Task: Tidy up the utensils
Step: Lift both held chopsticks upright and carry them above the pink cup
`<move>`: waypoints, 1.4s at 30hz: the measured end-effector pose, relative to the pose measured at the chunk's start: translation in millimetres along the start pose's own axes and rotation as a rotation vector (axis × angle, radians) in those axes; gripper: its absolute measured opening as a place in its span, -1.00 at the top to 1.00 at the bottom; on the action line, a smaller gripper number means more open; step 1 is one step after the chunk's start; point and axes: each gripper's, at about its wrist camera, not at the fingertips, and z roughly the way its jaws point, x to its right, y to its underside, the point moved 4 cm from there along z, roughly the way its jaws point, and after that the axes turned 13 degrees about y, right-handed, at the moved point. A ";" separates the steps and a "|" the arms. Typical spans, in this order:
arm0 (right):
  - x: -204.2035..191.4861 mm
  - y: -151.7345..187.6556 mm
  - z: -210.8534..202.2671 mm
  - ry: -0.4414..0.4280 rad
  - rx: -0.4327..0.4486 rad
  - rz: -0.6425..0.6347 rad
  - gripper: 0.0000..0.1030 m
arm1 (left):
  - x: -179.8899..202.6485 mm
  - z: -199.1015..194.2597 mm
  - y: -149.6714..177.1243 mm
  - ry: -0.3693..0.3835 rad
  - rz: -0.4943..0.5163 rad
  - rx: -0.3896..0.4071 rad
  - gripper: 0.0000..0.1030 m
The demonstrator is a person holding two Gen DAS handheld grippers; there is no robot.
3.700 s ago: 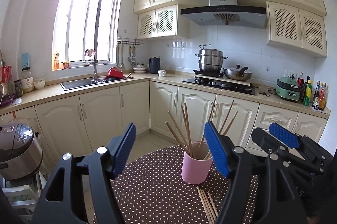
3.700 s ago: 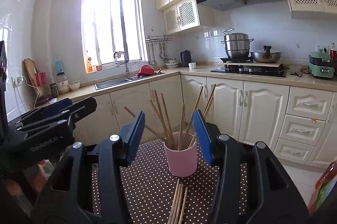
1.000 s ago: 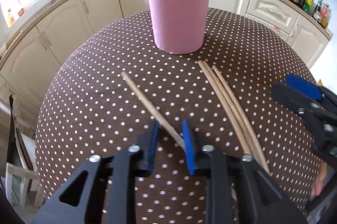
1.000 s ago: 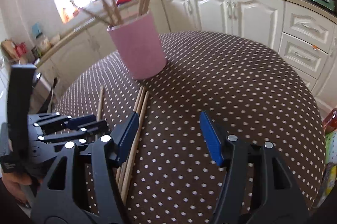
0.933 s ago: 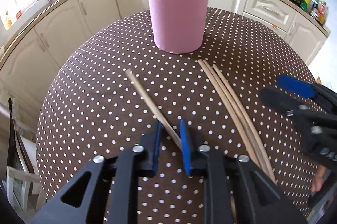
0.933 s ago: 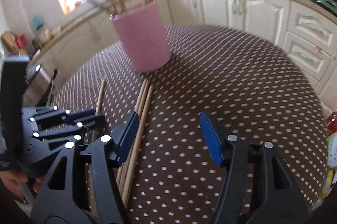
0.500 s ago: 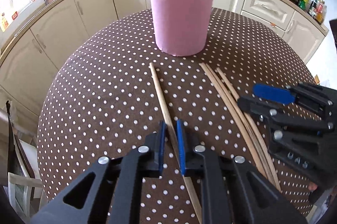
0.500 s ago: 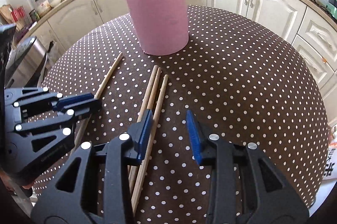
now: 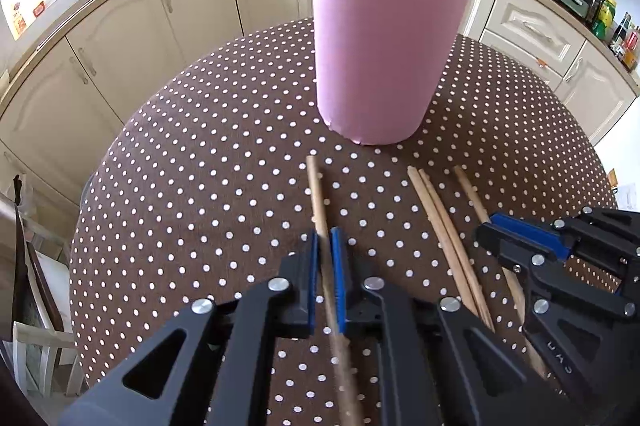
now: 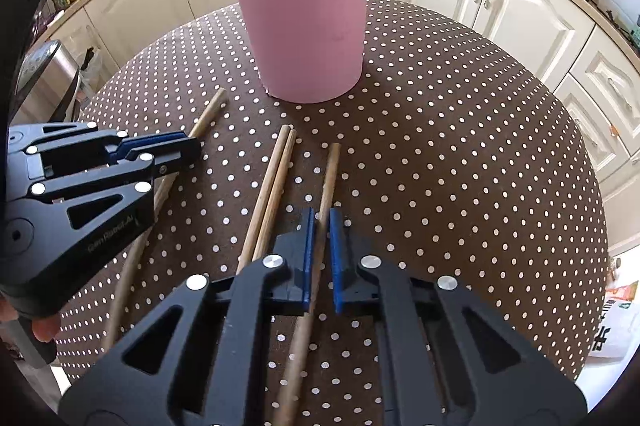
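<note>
A: We start with the biggest thing, the round surface (image 9: 208, 162) under its brown dotted cloth. Its far rim curves away toward the cream cabinets (image 9: 120, 38), and on the right its edge drops off before the drawers (image 10: 600, 82).

B: We have open cloth on the left half and a wide bare stretch on the right, seen from the right wrist. The middle is the crowded part.

A: Yes. The pink cup (image 9: 384, 62) stands upright toward the far side, holding a bunch of chopsticks that lean out of its mouth.

B: Nearer than the cup, we count four loose sticks lying on the cloth, all pointing roughly at it. None reaches its base.

A: Our left gripper (image 9: 325, 250) tilts steeply down, jaws closed on the leftmost chopstick (image 9: 316, 194), which runs between the blue pads with its far tip free.

B: Our right gripper (image 10: 319, 230) slants down the same way. Its jaws have just been closing and now pinch the rightmost chopstick (image 10: 330, 174).

A: Between the two held sticks lies the untouched pair (image 10: 276, 178), side by side and touching. The pair sits just left of the right gripper.

B: The two grippers sit close beside each other at the near side of the surface.
</note>
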 end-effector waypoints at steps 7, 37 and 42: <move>6.5 1.8 -15.8 -0.054 0.037 0.048 0.89 | 8.0 -20.3 4.0 0.031 0.008 0.056 0.88; 28.8 16.3 -218.4 -0.092 0.603 0.202 0.89 | 91.0 -237.5 41.8 0.042 0.147 0.653 0.88; 37.0 13.2 -239.8 -0.091 0.675 0.216 0.89 | 100.1 -256.9 43.0 0.068 0.172 0.698 0.88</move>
